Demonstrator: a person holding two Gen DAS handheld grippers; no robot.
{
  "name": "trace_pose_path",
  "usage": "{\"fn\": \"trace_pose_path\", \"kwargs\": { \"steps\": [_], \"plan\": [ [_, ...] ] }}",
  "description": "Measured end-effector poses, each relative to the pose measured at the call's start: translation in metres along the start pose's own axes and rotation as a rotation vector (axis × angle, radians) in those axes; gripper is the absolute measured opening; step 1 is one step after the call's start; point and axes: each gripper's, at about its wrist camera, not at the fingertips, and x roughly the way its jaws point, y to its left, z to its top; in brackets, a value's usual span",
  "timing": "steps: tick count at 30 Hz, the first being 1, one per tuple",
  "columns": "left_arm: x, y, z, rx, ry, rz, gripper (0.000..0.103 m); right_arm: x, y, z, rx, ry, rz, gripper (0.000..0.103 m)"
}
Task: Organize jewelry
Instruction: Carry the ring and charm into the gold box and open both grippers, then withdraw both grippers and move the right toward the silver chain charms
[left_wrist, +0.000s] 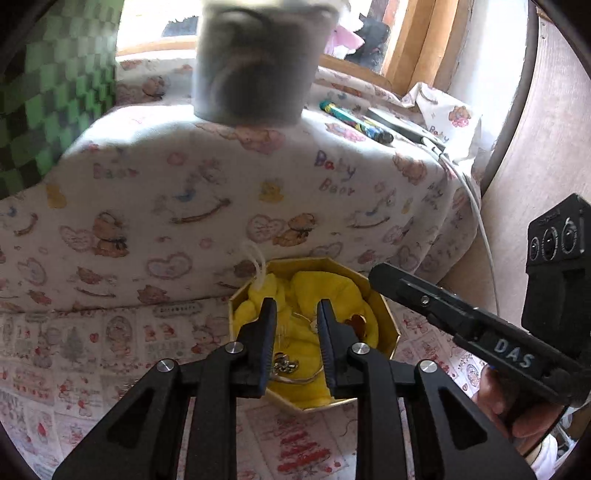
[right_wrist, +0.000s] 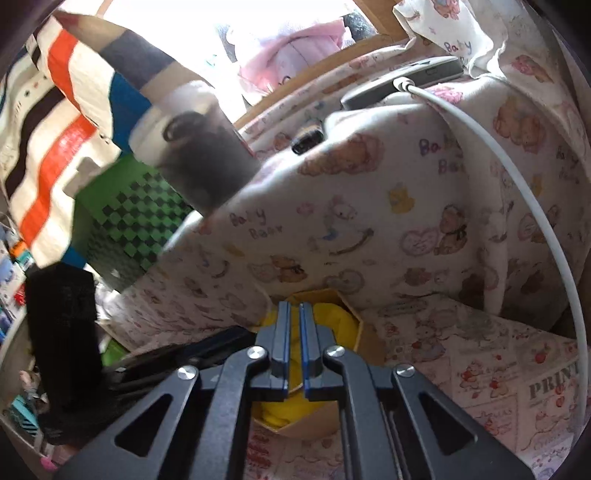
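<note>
An octagonal gold box (left_wrist: 384, 306) lined with yellow cloth (left_wrist: 325, 288) sits on the printed bedsheet. Thin gold chains and a small charm (left_wrist: 285, 365) lie on the cloth, with a brown heart-shaped piece (left_wrist: 356, 323) at the right. My left gripper (left_wrist: 295, 308) is open, its fingers straddling the jewelry just above the cloth. My right gripper (right_wrist: 294, 312) hovers over the same box (right_wrist: 365, 343), its jaws nearly closed with a narrow gap and nothing visible between them. It also shows at the right of the left wrist view (left_wrist: 436, 299).
A bear-print pillow (left_wrist: 229, 192) rises right behind the box. A grey cylindrical container (left_wrist: 258, 62) stands on it, with a colourful tube (left_wrist: 354, 122), a dark phone-like device (right_wrist: 406, 77) and a white cable (right_wrist: 517, 192). Green checkered fabric (left_wrist: 44, 110) is at left.
</note>
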Motion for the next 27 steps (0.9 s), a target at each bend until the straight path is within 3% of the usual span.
{"fn": "trace_pose_path", "kwargs": {
  "steps": [3,6,9,13,16,17,21,23,27],
  "plan": [
    [-0.022,0.003,-0.002,-0.003,-0.038,0.000,0.028,-0.005,0.001,0.001,-0.002,-0.019,-0.012,0.017],
    [-0.052,0.008,-0.002,0.017,-0.112,0.065,0.040,-0.017,0.009,0.001,-0.051,-0.059,-0.046,0.021],
    [-0.082,0.015,-0.003,0.030,-0.192,0.107,0.052,-0.028,0.024,0.000,-0.108,-0.098,-0.069,0.032],
    [-0.120,0.035,-0.011,-0.002,-0.277,0.126,0.079,-0.036,0.043,-0.004,-0.171,-0.131,-0.085,0.046],
    [-0.138,0.056,-0.018,-0.054,-0.307,0.120,0.081,-0.035,0.058,-0.011,-0.220,-0.144,-0.113,0.056],
    [-0.144,0.064,-0.021,-0.071,-0.325,0.134,0.084,-0.034,0.061,-0.012,-0.232,-0.144,-0.118,0.056],
    [-0.158,0.086,-0.034,-0.095,-0.378,0.210,0.095,-0.034,0.075,-0.023,-0.282,-0.166,-0.134,0.076],
    [-0.162,0.097,-0.039,-0.104,-0.398,0.249,0.101,-0.033,0.080,-0.027,-0.296,-0.166,-0.137,0.077],
    [-0.160,0.116,-0.053,-0.101,-0.432,0.353,0.102,-0.027,0.085,-0.034,-0.320,-0.148,-0.141,0.077]
  ]
}}
